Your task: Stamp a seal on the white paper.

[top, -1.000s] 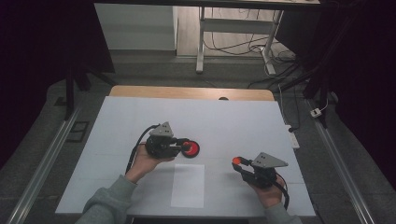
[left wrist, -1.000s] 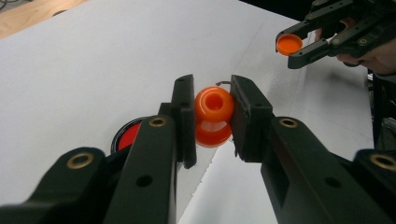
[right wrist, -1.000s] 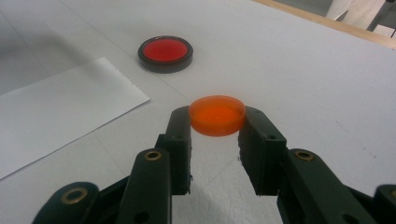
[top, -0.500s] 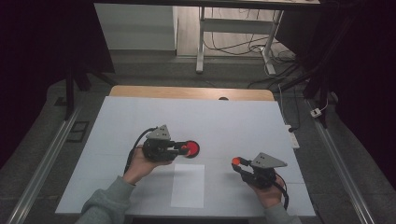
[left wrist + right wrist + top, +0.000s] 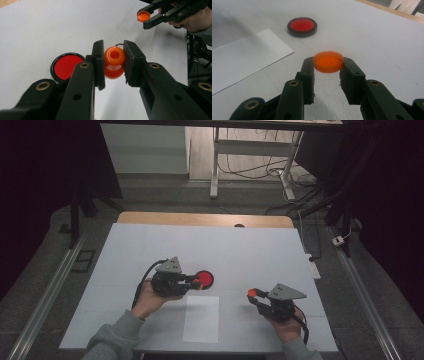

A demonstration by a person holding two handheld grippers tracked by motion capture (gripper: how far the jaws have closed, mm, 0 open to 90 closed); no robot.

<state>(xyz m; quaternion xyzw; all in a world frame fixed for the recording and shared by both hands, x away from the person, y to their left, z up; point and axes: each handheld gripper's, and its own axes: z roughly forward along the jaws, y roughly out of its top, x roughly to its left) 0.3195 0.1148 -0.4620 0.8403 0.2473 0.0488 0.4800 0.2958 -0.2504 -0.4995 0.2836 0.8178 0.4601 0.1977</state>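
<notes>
My left gripper (image 5: 113, 53) is shut on a small orange bottle (image 5: 114, 62) whose open round neck faces the camera; in the high view this gripper (image 5: 196, 282) hovers at the table's middle left. Just beside it a red disc with a black rim (image 5: 206, 279) lies flat on the table, also seen in the left gripper view (image 5: 65, 66) and the right gripper view (image 5: 302, 26). My right gripper (image 5: 328, 67) is shut on an orange cap (image 5: 328, 61), held flat by its sides. In the high view that gripper (image 5: 254, 295) is at the front right, apart from the left one.
A white paper sheet (image 5: 201, 318) lies on the white table (image 5: 250, 250) near the front edge, between the two hands. A wooden strip (image 5: 200, 219) runs along the far edge. Cables and table legs stand on the floor beyond.
</notes>
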